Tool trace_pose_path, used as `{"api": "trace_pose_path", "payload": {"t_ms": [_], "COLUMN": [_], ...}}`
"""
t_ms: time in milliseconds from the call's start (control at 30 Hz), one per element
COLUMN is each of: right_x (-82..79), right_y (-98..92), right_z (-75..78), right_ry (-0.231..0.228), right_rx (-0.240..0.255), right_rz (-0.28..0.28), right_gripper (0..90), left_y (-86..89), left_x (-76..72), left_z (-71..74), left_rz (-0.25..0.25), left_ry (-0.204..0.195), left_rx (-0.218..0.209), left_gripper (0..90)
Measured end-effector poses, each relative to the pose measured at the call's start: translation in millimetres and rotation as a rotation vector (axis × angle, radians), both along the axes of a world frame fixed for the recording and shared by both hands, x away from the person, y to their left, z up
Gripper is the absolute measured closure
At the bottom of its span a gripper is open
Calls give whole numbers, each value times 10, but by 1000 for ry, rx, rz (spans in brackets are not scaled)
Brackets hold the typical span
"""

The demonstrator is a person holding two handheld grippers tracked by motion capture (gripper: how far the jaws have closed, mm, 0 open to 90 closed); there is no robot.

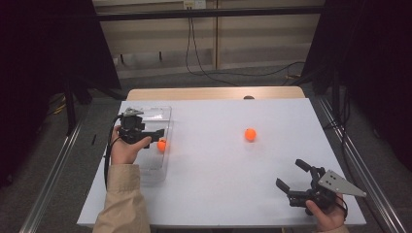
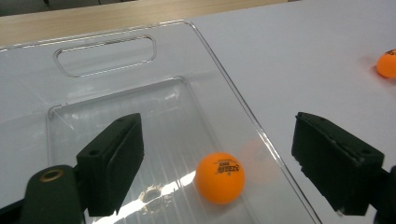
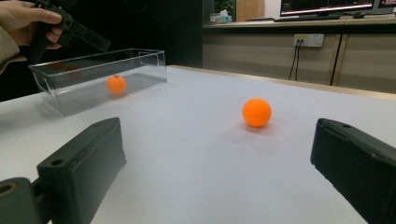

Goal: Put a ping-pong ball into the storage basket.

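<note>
Ball [image 2: 219,178] is seen lying on the floor of the clear box [image 2: 112,56], below the left gripper [image 2: 217,161], whose jaws are spread wide with nothing gripped. Right gripper [image 3: 217,170] is held wide too, low over the table [image 1: 218,160], pointed at the second ball [image 3: 257,112] out in the open. Drop step is judged done; next, the loose ball is to be approached and pinched. Print on the boxed ball is too small to be read.

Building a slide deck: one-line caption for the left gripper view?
Open left gripper above an orange ball lying in the clear tray; a second ball on the table.
</note>
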State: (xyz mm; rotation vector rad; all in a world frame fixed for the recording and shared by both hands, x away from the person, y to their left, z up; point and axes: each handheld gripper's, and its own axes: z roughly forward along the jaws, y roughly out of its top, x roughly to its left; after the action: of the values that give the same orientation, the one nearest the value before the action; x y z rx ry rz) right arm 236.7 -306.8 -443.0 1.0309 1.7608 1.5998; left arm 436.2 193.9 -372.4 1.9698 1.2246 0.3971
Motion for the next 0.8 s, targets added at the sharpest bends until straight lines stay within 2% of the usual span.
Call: {"api": "trace_pose_path", "payload": {"t_ms": [800], "right_x": [1], "right_y": [9], "right_z": [1], "right_ry": [0], "right_rx": [-3], "right_rz": [5], "right_gripper": [25], "left_y": [-239], "left_x": [-15], "left_z": [43], "left_rz": [-88], "left_ry": [6], "left_rx": [-25], "left_gripper": [109]}}
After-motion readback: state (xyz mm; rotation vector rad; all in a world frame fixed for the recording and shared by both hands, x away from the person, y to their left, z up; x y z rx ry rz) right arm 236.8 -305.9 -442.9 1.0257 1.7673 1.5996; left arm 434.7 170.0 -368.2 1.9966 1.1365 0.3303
